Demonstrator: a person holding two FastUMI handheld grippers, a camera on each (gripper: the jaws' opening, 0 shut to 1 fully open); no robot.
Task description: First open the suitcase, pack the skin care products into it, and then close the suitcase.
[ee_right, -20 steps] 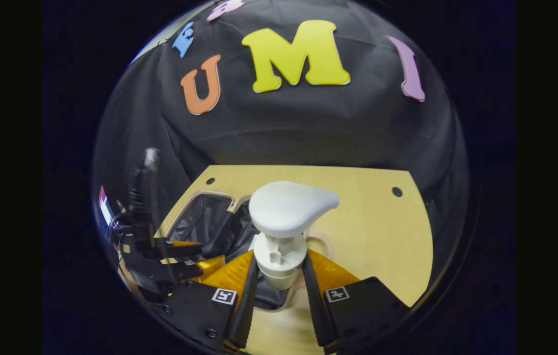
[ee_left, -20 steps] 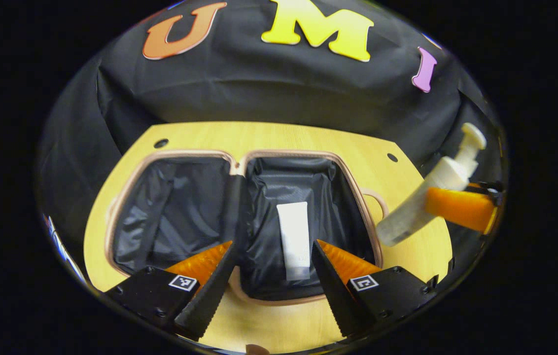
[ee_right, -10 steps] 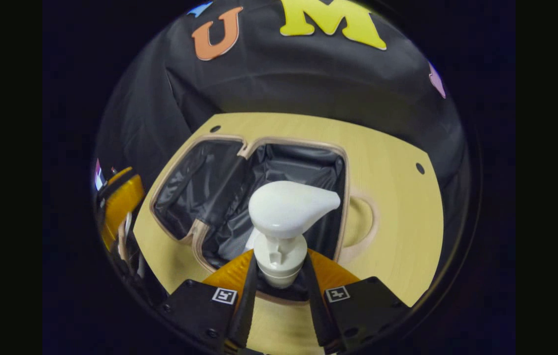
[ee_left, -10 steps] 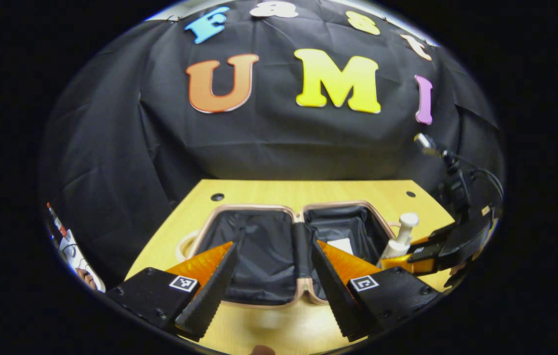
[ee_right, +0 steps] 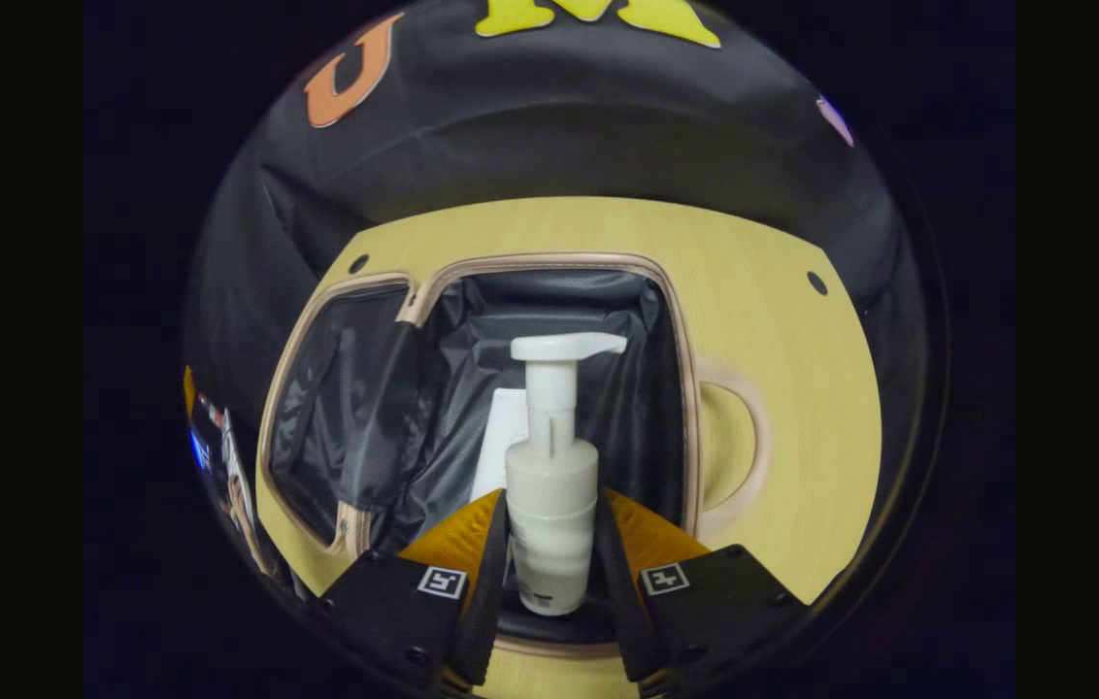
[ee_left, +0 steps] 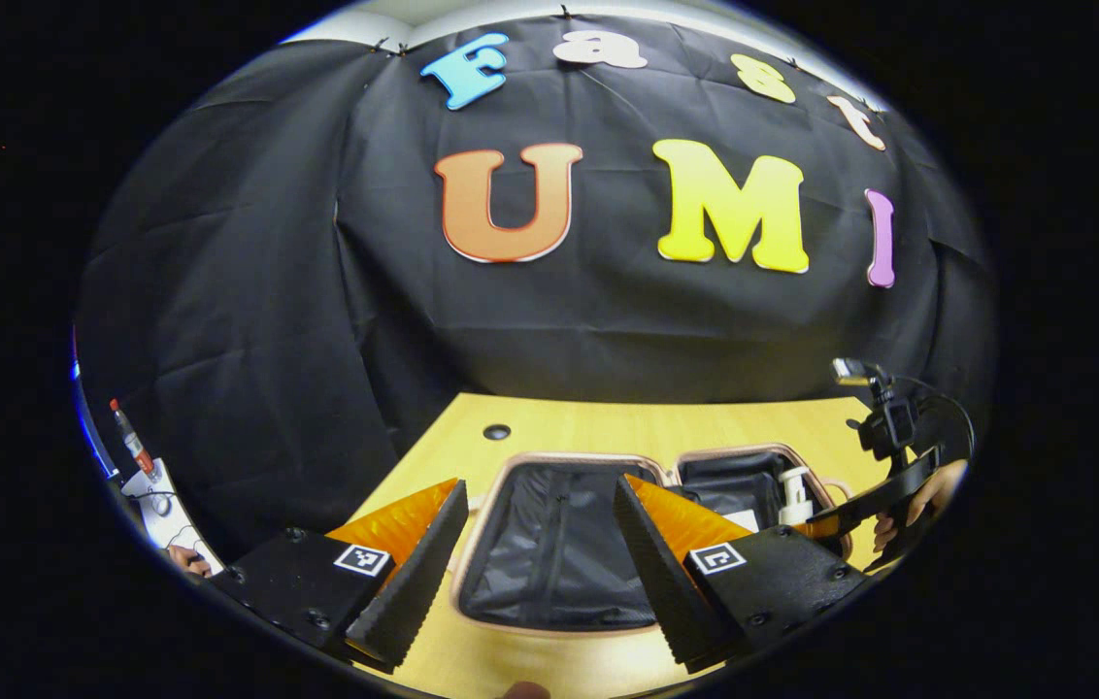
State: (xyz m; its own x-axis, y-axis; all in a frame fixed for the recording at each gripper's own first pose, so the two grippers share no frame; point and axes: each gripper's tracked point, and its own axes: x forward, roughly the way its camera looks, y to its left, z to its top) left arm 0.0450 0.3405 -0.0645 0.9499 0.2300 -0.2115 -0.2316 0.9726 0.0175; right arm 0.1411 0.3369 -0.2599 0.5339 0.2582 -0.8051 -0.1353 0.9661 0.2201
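The suitcase (ee_left: 559, 558) lies open on the wooden table, both black-lined halves facing up, with a tan rim (ee_right: 678, 388). A white tube (ee_right: 501, 442) lies in the half with the handle (ee_right: 746, 437). My right gripper (ee_right: 551, 505) is shut on a white pump bottle (ee_right: 549, 529), whose pump head points away from me over that same half. In the left gripper view the bottle (ee_left: 792, 493) stands in the far half, held by the right gripper (ee_left: 850, 505) and a hand (ee_left: 918, 495). My left gripper (ee_left: 540, 485) is open with nothing in it, near the suitcase's front edge.
The table (ee_right: 802, 388) has small round holes near its far corners (ee_left: 497, 431). Bare wood runs to the right of the suitcase handle. Some small items (ee_left: 147, 476) sit off the table at the far left of the left gripper view.
My left gripper has drawn back from over the suitcase and tilted up. My right gripper has brought the bottle over the handle-side half and lowered it, pump head now pointing away.
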